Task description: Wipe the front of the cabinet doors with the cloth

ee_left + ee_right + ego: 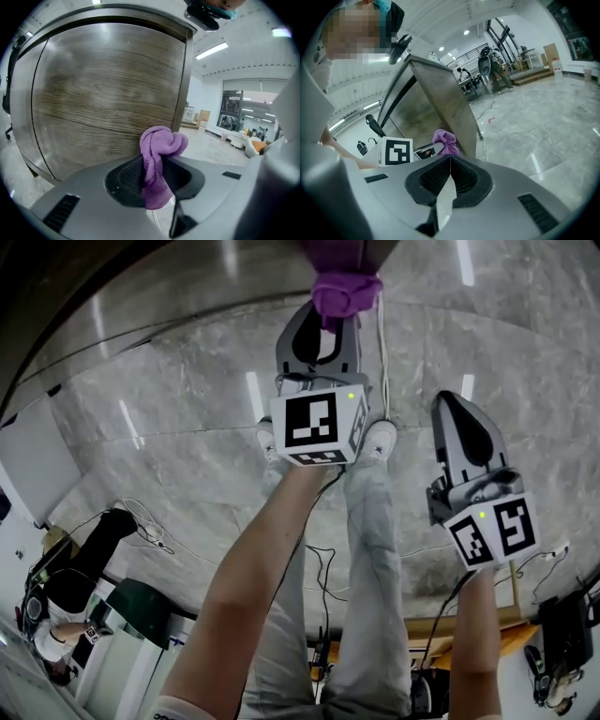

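Observation:
A bunched purple cloth (pixel 345 292) is pinched in my left gripper (pixel 330 322), which is shut on it. In the left gripper view the cloth (pixel 160 149) stands out of the jaws at the lower right part of the wood-grain cabinet door (pixel 103 89); I cannot tell whether it touches the door. The left gripper (pixel 157 178) points straight at that door. My right gripper (pixel 452 409) hangs to the right, away from the cabinet, shut with nothing in it. From the right gripper (pixel 450 161) I see the cloth (pixel 444 138) beside the cabinet (pixel 443 101).
The person's legs and white shoes (pixel 379 437) stand on the glossy marble floor (pixel 187 418) just below the cabinet. Cables (pixel 150 532) lie at the left. Another person (pixel 70 587) and a green object (pixel 141 610) are at the lower left.

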Demonstrator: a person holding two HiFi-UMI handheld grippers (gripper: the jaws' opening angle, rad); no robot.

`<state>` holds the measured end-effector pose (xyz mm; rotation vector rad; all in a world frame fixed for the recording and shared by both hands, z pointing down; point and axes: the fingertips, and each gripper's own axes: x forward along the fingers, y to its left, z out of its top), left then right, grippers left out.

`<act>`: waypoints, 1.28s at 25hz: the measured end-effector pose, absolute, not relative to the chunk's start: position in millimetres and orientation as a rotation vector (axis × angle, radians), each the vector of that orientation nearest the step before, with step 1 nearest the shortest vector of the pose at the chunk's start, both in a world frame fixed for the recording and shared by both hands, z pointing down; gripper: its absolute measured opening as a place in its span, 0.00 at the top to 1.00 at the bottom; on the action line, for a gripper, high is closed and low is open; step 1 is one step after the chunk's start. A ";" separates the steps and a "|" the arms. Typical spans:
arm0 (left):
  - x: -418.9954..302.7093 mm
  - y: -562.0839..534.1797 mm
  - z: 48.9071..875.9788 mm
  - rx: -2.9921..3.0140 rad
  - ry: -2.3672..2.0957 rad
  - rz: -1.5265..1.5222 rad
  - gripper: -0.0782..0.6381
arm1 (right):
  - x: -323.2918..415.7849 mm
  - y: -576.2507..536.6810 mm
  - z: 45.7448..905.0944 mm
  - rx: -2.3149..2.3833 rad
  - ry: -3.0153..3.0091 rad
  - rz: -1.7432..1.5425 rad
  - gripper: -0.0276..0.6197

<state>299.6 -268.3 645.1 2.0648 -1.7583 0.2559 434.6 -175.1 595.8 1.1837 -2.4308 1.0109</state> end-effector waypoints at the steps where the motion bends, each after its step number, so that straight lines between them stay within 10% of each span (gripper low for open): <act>1: 292.5 -267.3 644.8 2.061 -1.762 0.257 0.75 | 428.9 -174.8 593.9 1.180 -2.436 1.006 0.91; 32: -8.3 -227.5 645.6 1.879 -1.959 0.343 0.75 | 201.9 -171.3 579.6 1.038 -2.509 0.951 0.91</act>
